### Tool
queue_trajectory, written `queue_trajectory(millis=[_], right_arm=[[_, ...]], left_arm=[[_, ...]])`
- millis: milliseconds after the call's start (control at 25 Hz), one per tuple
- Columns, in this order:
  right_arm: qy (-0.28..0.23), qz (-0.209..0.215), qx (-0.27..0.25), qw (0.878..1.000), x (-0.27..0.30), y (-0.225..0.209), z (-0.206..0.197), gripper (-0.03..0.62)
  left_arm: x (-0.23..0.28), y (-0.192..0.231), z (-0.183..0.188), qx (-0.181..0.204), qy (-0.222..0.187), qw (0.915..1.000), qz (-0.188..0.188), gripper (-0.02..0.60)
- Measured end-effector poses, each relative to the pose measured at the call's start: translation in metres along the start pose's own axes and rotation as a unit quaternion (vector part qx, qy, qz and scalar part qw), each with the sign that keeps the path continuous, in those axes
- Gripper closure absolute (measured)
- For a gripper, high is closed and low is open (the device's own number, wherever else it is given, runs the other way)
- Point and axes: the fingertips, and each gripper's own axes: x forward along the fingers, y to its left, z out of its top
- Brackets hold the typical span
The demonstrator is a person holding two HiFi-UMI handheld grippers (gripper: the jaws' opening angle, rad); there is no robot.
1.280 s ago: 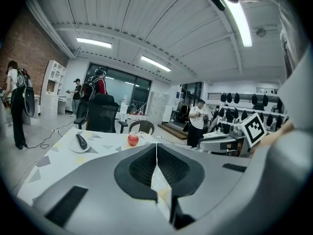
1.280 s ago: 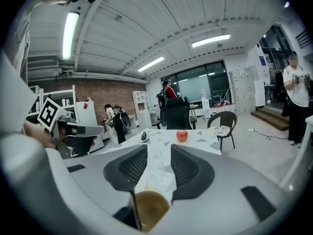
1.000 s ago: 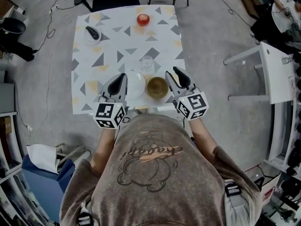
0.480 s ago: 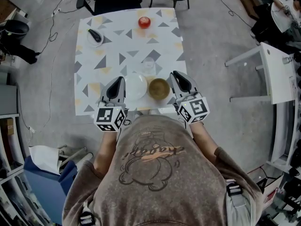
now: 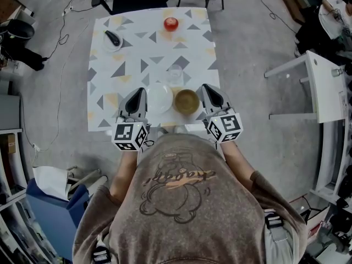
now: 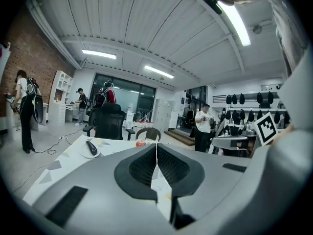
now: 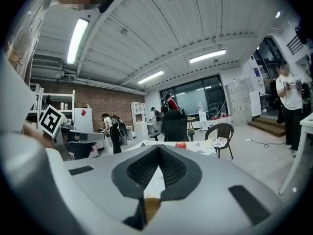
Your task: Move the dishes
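A white plate (image 5: 159, 99) and a brown bowl (image 5: 187, 101) sit side by side near the table's front edge. Behind them stands a clear glass (image 5: 174, 75). My left gripper (image 5: 141, 91) hovers just left of the plate, shut and holding nothing; in the left gripper view (image 6: 156, 145) its jaws meet at the tips. My right gripper (image 5: 206, 87) is just right of the bowl. Its jaws have just been closing with nothing between them and now stand shut (image 7: 159, 147). A sliver of the bowl (image 7: 151, 207) shows below them.
At the far end of the patterned table (image 5: 118, 73) lie a red apple (image 5: 171, 23) and a small plate with a dark object (image 5: 111, 39). A black office chair (image 6: 108, 123) and a round chair (image 7: 219, 132) stand beyond the table. Several people stand further off.
The right gripper's jaws have come together. Both grippers stay in place beside the plate and the bowl; only the head view has shifted slightly.
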Motion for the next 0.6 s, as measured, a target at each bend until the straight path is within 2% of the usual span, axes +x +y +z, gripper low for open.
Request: queue_trajectory(millis=[600], right_arm=[[0.012,-0.014,-0.001,1.000,-0.0046,-0.0052,-0.0102,0.589]], left_arm=[[-0.0003,-0.0020,-0.0032,-0.006,0.004,1.0000,0.000,0.561]])
